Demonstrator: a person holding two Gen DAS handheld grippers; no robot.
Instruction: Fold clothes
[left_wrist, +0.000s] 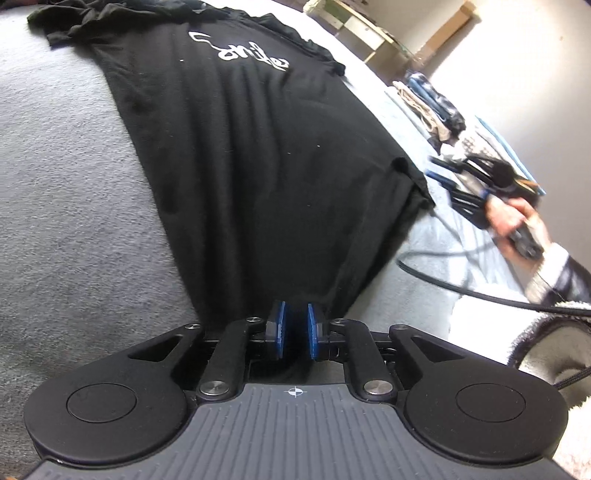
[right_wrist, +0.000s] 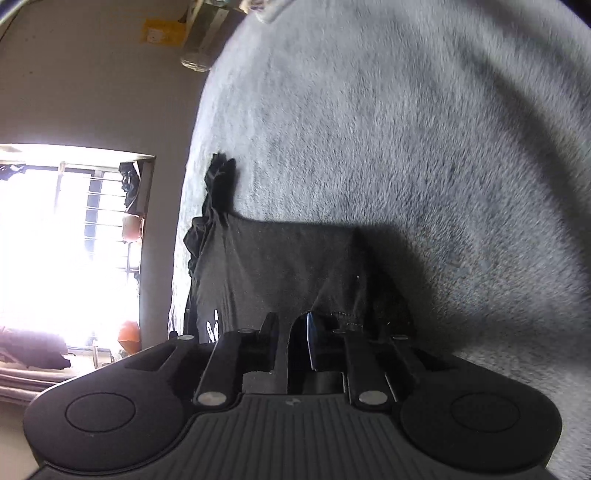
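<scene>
Black shirt (left_wrist: 251, 166) lay spread flat on a grey blanket (left_wrist: 66, 177), white script print (left_wrist: 240, 51) toward its far end, sleeves bunched at the top. Long creases ran down the cloth to a narrowed near edge.

Left gripper (left_wrist: 295, 328): blue pads (left_wrist: 279, 325) stood a narrow gap apart at the shirt's near hem. Dark cloth sat in the gap; pads did not look pressed on it. Nearly closed, loose.

Right gripper (right_wrist: 291, 339): seen from its own camera, jaws slightly parted over the shirt's (right_wrist: 288, 266) hem corner, one blue pad (right_wrist: 311, 332) showing. A fold of fabric rose between the jaws; no clear pinch. In the left view the same tool (left_wrist: 476, 177) was motion-blurred beside the shirt's side edge, held in a hand (left_wrist: 513, 218) with a pale cuff.

A black cable (left_wrist: 461, 284) trailed across the blanket from that hand. Stacked folded clothes (left_wrist: 432, 107) sat near the blanket's far side. Beyond: a wooden shelf (left_wrist: 369, 29) against the wall. Right view showed a bright barred window (right_wrist: 74, 240), washed out.
</scene>
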